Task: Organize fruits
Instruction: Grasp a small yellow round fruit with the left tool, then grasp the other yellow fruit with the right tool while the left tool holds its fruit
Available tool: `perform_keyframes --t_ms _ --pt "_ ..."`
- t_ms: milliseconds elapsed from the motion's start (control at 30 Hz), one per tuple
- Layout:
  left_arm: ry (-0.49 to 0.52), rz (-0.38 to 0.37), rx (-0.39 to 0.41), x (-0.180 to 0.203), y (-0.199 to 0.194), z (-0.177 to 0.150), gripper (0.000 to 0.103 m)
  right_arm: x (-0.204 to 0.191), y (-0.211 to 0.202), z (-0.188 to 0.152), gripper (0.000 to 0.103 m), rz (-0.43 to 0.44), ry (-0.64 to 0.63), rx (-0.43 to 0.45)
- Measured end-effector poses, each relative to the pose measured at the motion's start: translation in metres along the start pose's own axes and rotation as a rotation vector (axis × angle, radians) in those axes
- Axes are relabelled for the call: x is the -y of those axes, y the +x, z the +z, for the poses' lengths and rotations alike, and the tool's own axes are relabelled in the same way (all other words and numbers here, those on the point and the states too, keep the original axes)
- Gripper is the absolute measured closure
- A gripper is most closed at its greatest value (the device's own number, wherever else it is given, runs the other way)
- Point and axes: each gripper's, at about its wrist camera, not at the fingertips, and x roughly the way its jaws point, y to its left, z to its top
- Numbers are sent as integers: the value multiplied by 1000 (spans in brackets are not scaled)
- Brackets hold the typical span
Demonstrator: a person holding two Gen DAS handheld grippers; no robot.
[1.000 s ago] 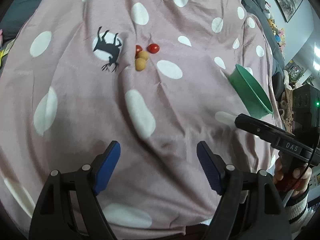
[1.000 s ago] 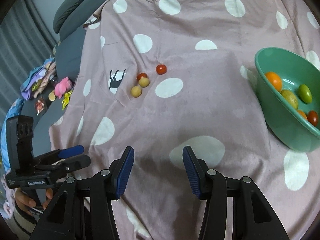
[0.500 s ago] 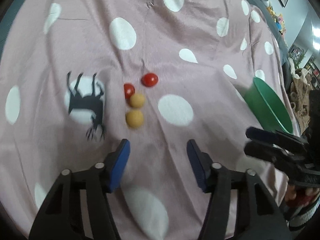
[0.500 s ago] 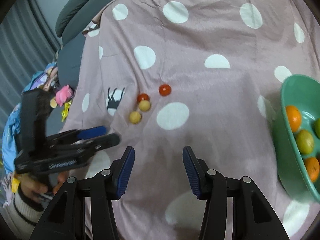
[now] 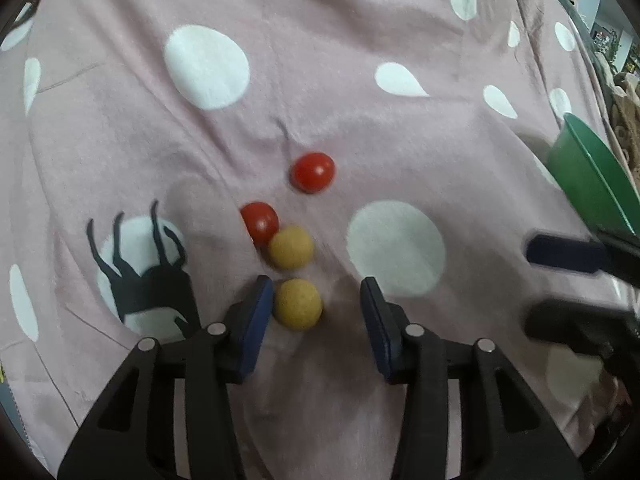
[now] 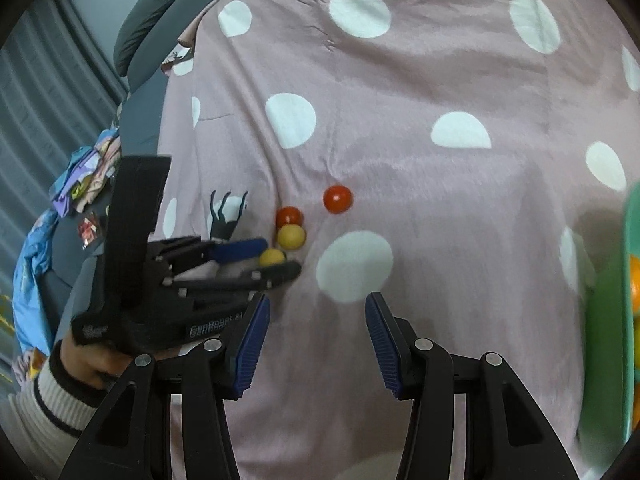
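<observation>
Several small fruits lie on a pink polka-dot blanket (image 5: 360, 40). My left gripper (image 5: 316, 300) is open, its jaws on either side of the nearest yellow fruit (image 5: 298, 304), which sits close to the left pad. Beyond it lie a second yellow fruit (image 5: 290, 247), a red tomato (image 5: 259, 220) and another red tomato (image 5: 313, 172). My right gripper (image 6: 318, 312) is open and empty above the blanket. In the right wrist view the left gripper (image 6: 276, 260) straddles the yellow fruit (image 6: 272, 257). The green bowl (image 6: 608, 320) holds fruit at the right edge.
The green bowl (image 5: 592, 184) stands at the right in the left wrist view, with the right gripper's fingers (image 5: 568, 254) in front of it. Grey pillows (image 6: 160, 12) and colourful clutter (image 6: 80, 176) lie off the blanket's left side.
My left gripper has moved forward and down over the fruit cluster, so the nearest yellow fruit now sits between its jaws. My right gripper has shifted left, leaving the bowl at the frame edge.
</observation>
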Motion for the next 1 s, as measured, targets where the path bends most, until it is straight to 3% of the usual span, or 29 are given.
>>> perform_keyframes --t_ms 133,233,467,667,833,1000 --pt "-29 -85 -19 -5 1 -4 64 0 10 15 52 2 -14 3" --pt "-11 -10 -17 -8 7 -1 72 0 15 21 52 19 -9 1" --pt "-13 -11 -5 -9 15 1 77 -1 43 33 52 42 -39 -58" --pt "-78 8 83 -30 -10 -8 77 -9 63 39 52 45 -101 -84" --pt "-126 -3 164 -47 -42 -16 77 -10 76 43 59 47 -125 -101" --pt "-155 -10 168 -54 -51 -23 77 -25 93 43 68 57 -178 -132"
